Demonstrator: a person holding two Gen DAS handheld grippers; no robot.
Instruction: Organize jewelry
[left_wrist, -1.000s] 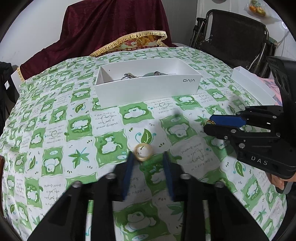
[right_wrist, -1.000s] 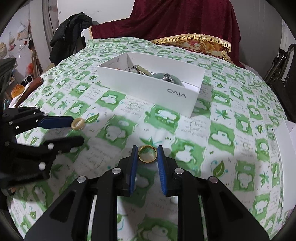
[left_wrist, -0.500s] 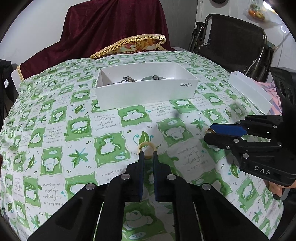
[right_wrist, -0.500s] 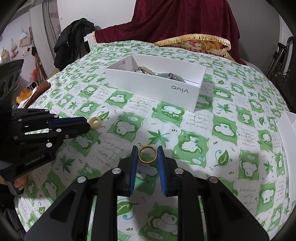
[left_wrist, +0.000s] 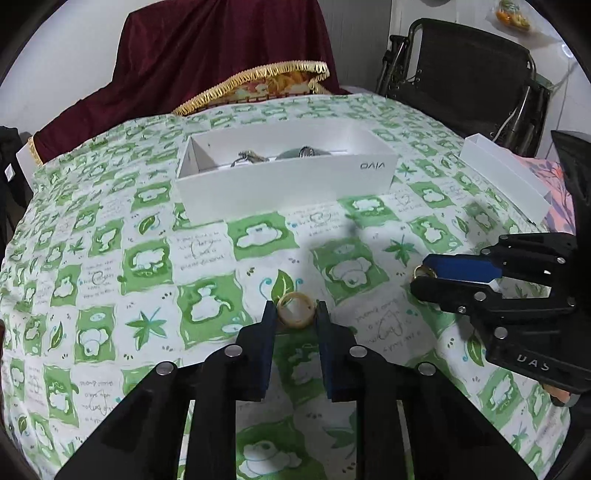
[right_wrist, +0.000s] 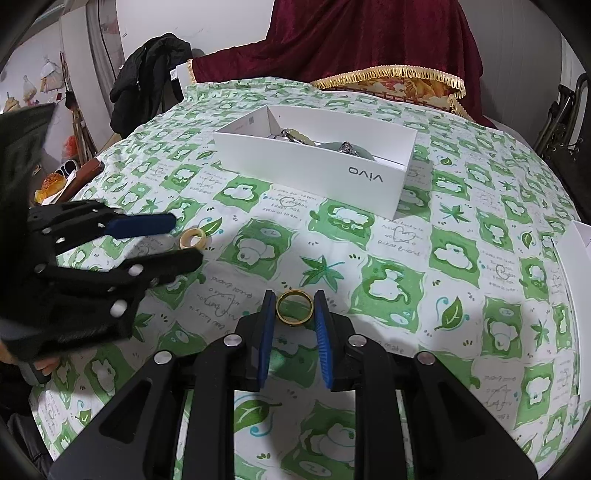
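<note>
Near the table's front edge, the left gripper (left_wrist: 295, 314) has just clamped the cream ring (left_wrist: 294, 310); the right gripper (right_wrist: 294, 308) holds the gold ring (right_wrist: 294, 308), both ready for the box (left_wrist: 284, 184).

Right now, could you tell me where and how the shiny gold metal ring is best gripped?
Across its outer rim, from the near side, as the right gripper does: the shiny gold metal ring is a thin open hoop, so blue pads pressing opposite edges of the band hold it steady.
</note>
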